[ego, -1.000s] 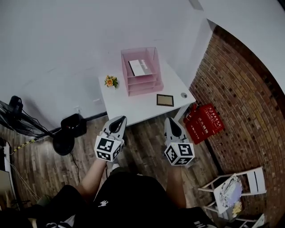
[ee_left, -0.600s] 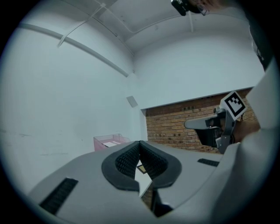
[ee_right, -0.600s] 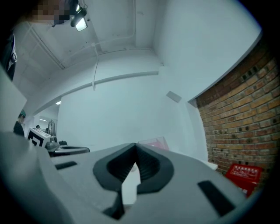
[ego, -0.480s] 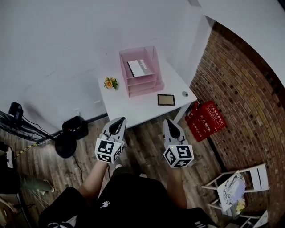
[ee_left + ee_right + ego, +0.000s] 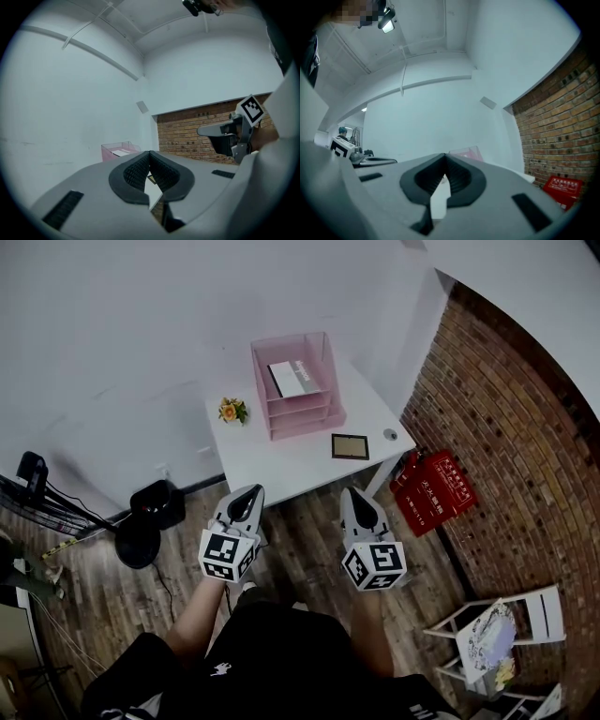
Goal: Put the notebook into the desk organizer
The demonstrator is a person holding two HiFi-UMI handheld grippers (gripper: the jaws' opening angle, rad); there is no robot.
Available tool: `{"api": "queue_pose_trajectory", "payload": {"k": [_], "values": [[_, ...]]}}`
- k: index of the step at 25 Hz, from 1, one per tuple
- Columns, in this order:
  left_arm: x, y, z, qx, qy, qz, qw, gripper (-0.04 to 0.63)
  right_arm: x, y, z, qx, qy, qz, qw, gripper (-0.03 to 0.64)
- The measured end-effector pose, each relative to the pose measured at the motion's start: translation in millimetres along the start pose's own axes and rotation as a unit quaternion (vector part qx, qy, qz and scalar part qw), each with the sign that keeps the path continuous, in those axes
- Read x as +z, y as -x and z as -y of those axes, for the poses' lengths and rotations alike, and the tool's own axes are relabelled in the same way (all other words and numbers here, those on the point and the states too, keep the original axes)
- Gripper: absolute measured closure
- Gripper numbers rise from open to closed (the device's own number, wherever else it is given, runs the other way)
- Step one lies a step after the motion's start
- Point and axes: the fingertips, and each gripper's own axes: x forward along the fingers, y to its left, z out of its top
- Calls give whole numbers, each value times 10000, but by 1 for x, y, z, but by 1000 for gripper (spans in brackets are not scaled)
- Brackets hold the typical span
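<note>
In the head view a dark notebook [image 5: 350, 446] with a brown cover lies flat on the white table [image 5: 281, 465], to the right of and nearer than the pink desk organizer [image 5: 298, 409]. A white sheet [image 5: 291, 379] rests in the organizer's top tray. My left gripper [image 5: 254, 490] and right gripper [image 5: 348, 492] hover over the wooden floor short of the table's near edge, both shut and empty. The left gripper view shows its closed jaws [image 5: 150, 153] with the organizer [image 5: 119, 151] far behind. The right gripper view shows closed jaws [image 5: 444, 155] and the organizer [image 5: 465, 153].
A small flower pot [image 5: 232, 411] stands left of the organizer and a small round object [image 5: 389, 435] lies at the table's right edge. On the floor are a red box [image 5: 433, 496] by the brick wall, a black fan base [image 5: 141, 531] and a white folding chair [image 5: 502, 638].
Both grippers stay shut and keep nearly the same places. The right one has drifted a little to the left, and the view has shifted slightly.
</note>
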Motion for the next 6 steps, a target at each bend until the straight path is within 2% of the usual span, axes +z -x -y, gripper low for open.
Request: {"api": "queue_pose_trajectory", "payload": {"k": [6], "values": [[-1, -7, 9, -62, -14, -14, 10000, 592, 0, 3, 8, 2, 14, 12, 10000, 615]]}}
